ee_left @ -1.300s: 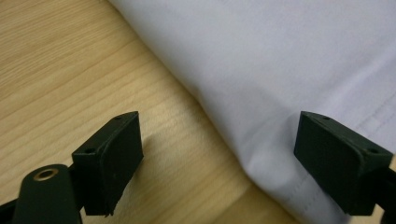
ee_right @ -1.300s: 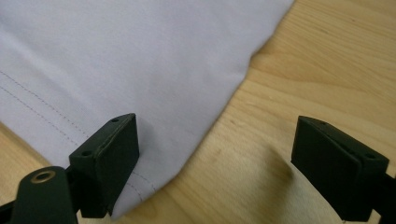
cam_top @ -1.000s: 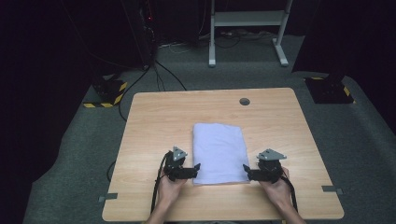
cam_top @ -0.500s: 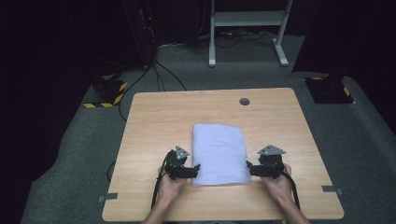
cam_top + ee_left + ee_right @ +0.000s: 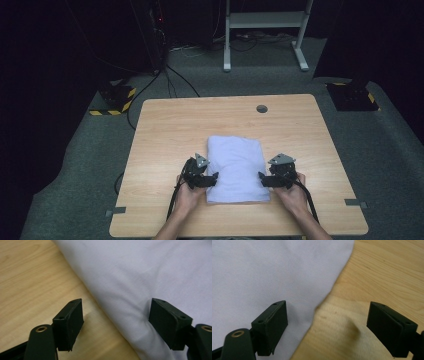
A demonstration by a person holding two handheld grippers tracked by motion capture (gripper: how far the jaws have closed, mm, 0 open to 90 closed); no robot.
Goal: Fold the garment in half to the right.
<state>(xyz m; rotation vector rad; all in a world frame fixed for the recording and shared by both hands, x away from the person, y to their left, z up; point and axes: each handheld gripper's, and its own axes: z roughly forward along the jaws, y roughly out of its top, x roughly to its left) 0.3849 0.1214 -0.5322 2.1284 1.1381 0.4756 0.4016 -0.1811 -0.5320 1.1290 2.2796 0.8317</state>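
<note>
At the near edge of the table point(image 5: 165, 125), two hands hold the grippers. The left gripper point(image 5: 116, 322) straddles the left edge of the folded white cloth point(image 5: 235, 167); its jaws have just been closing, one over wood, one apparently resting on fabric, not pinching. The right gripper point(image 5: 327, 327) stands open across the cloth's right edge. The cloth lies mid-table, between them. Farther off, a round hole point(image 5: 261, 108) sits near the far edge.
</note>
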